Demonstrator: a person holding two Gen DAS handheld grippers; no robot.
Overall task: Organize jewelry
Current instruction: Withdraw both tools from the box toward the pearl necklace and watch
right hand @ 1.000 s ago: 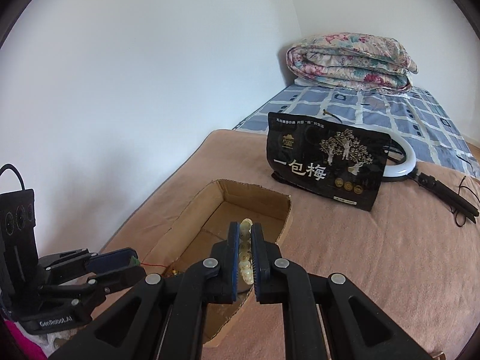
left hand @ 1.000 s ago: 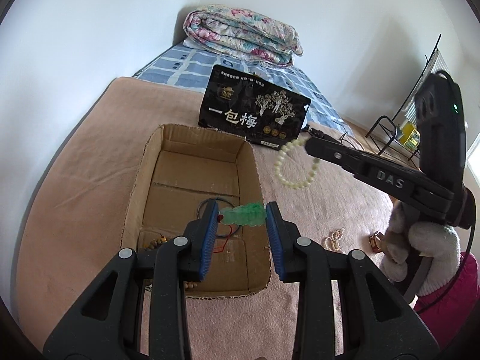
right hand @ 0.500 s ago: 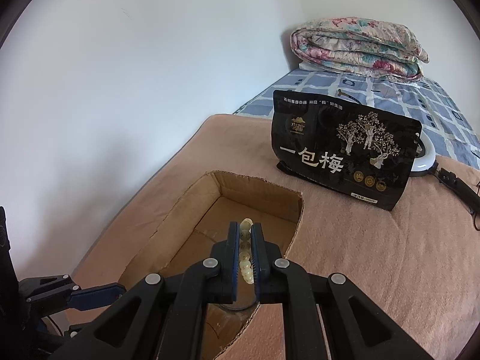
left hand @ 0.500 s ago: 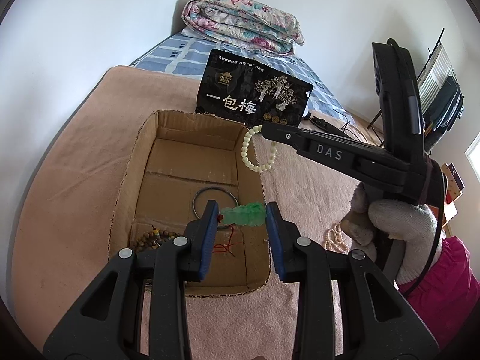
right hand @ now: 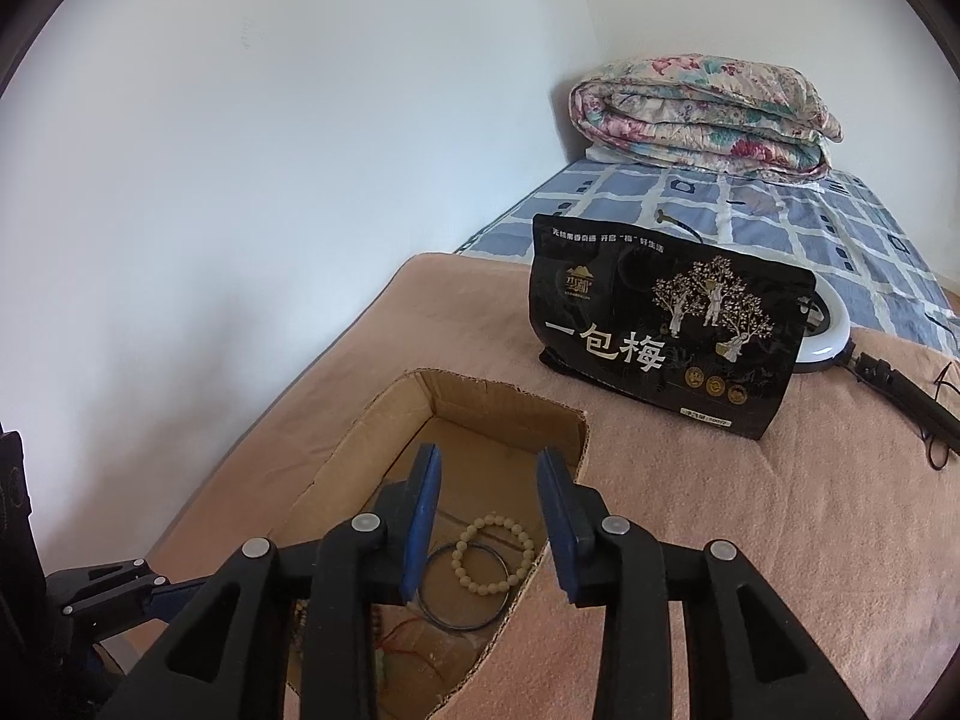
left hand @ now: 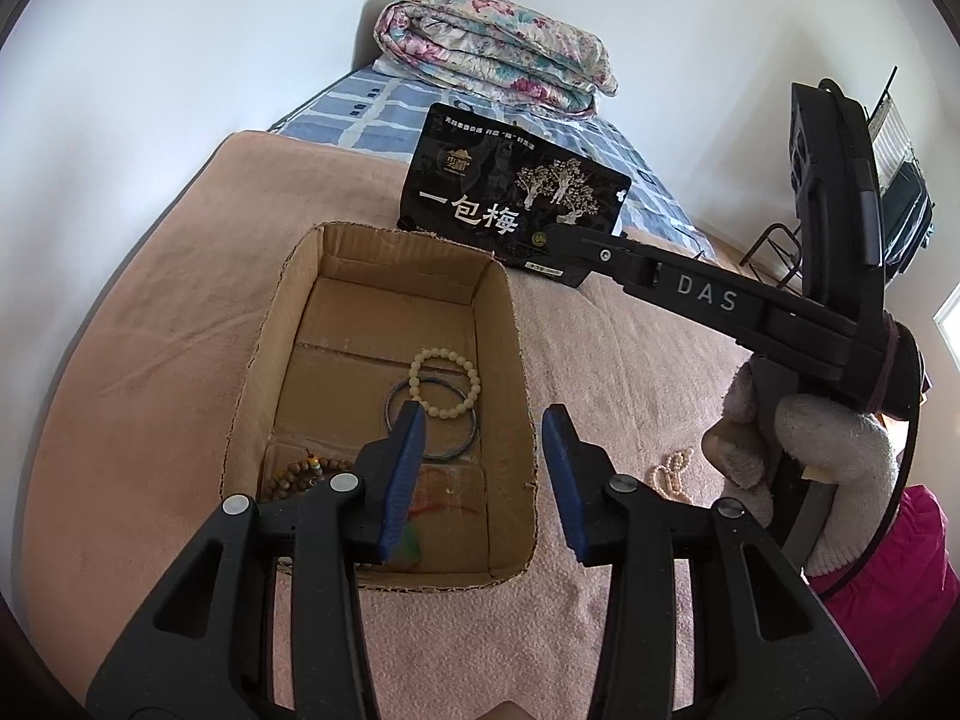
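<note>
An open cardboard box (left hand: 258,360) lies on the pink blanket. Inside it lie a cream bead bracelet (left hand: 445,383), a dark thin bangle (left hand: 462,441), a brown bead string (left hand: 300,474) and a green pendant on a red cord (left hand: 408,546). My left gripper (left hand: 483,480) is open and empty over the box's near end. My right gripper (right hand: 487,519) is open and empty above the box, with the cream bracelet (right hand: 495,558) and the bangle (right hand: 462,591) below it. The right gripper also shows in the left wrist view (left hand: 555,237). A pearl string (left hand: 669,474) lies on the blanket to the right of the box.
A black snack bag (left hand: 510,207) stands behind the box. A folded floral quilt (left hand: 492,60) lies on the blue checked sheet by the wall. A ring light and cable (right hand: 840,342) lie to the right of the bag. A wire rack (left hand: 780,246) stands far right.
Both grippers opened. The cream bracelet dropped from the right gripper into the box, onto the bangle. The green pendant dropped from the left gripper into the box's near end.
</note>
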